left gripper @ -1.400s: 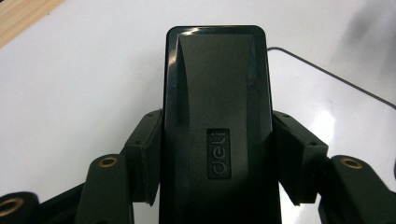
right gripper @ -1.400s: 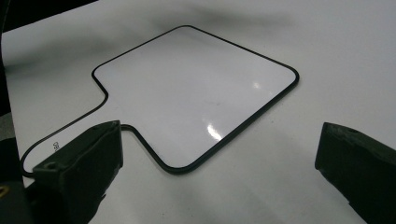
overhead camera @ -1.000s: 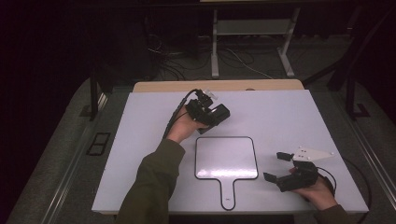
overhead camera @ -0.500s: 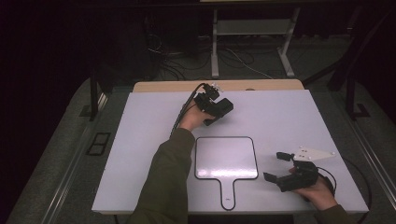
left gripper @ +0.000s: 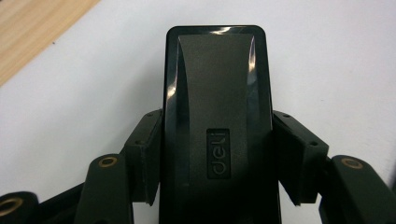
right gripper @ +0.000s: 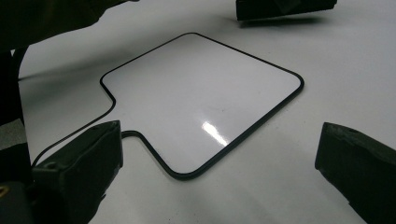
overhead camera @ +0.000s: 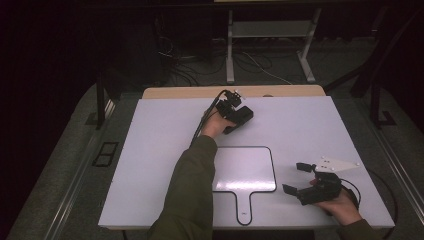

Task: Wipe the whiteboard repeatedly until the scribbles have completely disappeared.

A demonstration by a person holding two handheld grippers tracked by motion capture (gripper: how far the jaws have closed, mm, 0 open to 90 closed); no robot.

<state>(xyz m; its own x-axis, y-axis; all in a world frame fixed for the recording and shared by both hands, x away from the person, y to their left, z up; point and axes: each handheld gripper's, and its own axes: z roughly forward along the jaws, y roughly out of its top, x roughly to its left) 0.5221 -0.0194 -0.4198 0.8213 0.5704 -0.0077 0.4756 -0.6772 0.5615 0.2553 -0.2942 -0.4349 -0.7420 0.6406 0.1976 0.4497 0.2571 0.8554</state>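
A black block-shaped eraser [overhead camera: 242,116] marked "deli" [left gripper: 217,84] is clamped by its sides between the jaws of my left gripper [overhead camera: 234,113] [left gripper: 217,154]. It is held low over the far middle of the white table top [overhead camera: 310,125]. A paddle-shaped whiteboard [overhead camera: 245,167] [right gripper: 201,93] with a thin black rim lies flat at the front centre, handle toward the person. My right gripper [overhead camera: 296,178] [right gripper: 219,154] rests at the front right, open, with nothing in its jaws, pointing at the whiteboard. The eraser's end [right gripper: 285,8] appears far off in the right gripper view.
A wooden strip [overhead camera: 200,92] [left gripper: 32,28] runs along the far edge of the white top, close to the eraser. Beyond it are metal stand legs [overhead camera: 230,55] and cables on a dark floor. The person's left sleeve [overhead camera: 192,185] crosses the table beside the whiteboard.
My left gripper has carried the eraser farther away and a little to the right, sinking toward the table. The right gripper has stayed still.
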